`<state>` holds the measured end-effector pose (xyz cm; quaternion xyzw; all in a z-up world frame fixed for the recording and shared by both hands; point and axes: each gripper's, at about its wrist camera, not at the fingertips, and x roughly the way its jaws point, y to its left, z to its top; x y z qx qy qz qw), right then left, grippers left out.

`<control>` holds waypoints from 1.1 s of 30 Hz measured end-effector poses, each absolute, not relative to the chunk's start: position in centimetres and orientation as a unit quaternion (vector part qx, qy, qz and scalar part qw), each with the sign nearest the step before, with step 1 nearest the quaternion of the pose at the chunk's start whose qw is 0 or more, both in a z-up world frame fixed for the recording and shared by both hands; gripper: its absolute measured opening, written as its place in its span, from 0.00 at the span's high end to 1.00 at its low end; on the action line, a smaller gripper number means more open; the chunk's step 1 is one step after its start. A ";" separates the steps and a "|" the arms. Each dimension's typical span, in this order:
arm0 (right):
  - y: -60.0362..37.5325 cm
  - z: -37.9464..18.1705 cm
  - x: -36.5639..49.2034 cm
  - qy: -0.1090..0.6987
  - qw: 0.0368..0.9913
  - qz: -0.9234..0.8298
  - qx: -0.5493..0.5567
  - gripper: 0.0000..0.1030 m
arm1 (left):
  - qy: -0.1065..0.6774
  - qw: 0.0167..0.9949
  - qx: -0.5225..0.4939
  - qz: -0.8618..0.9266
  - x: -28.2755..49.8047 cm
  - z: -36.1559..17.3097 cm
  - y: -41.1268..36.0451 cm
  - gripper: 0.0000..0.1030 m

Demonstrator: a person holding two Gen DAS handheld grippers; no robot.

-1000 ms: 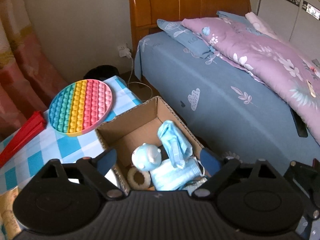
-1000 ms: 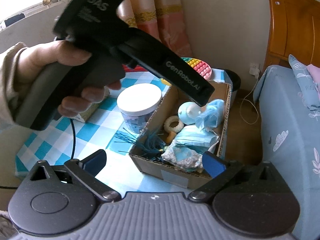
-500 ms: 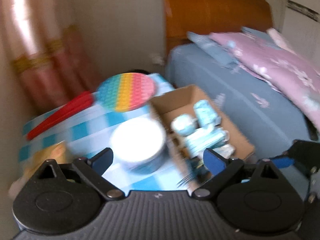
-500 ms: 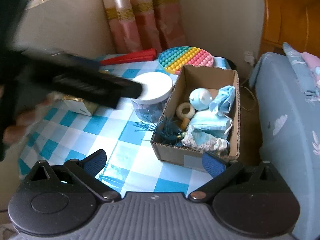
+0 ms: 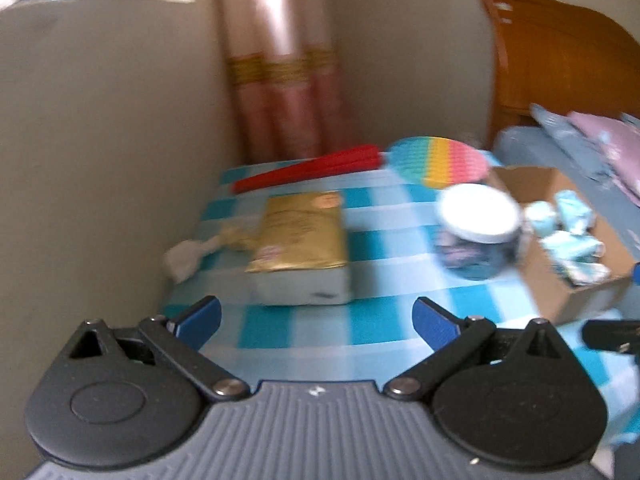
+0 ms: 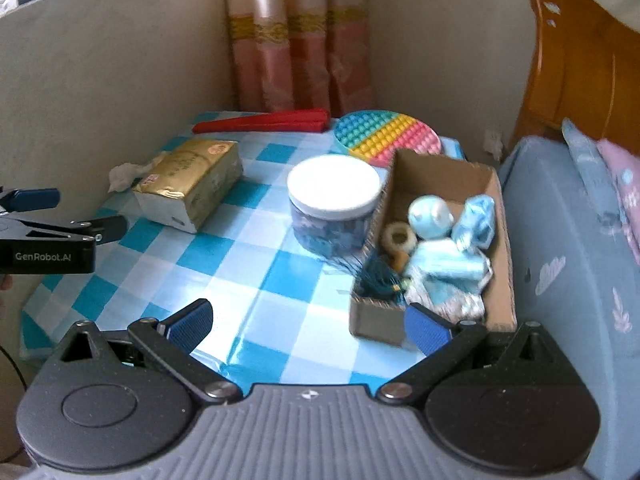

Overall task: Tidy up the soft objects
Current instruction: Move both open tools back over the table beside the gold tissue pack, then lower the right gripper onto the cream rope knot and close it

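left gripper (image 5: pixel 316 318), jaws opening and empty, faces the tissue pack (image 5: pixel 300 240) at twelve o'clock; next likely straddling it. right gripper (image 6: pixel 308 320) spread, empty.

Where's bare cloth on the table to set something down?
Biggest free patch: the near checked cloth, bordered by tissue pack, white-lidded jar and cardboard box. A narrower gap runs between pack and jar. Crowded: the far edge with red fan and rainbow pop mat; the box is full.
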<state>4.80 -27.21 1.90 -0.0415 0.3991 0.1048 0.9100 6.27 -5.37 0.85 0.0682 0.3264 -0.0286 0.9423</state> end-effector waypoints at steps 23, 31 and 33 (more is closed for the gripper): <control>-10.0 2.7 21.1 0.348 0.843 0.340 -0.229 0.04 | 0.346 0.932 0.067 0.090 9.1 -3.6 3.0 0.01; -3.0 0.7 28.0 0.378 0.794 0.401 -0.258 0.18 | 0.367 0.924 0.059 0.086 9.7 -4.8 2.5 0.01; -1.6 -0.4 29.4 0.396 0.782 0.403 -0.264 0.21 | 0.371 0.923 0.054 0.084 9.9 -5.1 2.5 0.01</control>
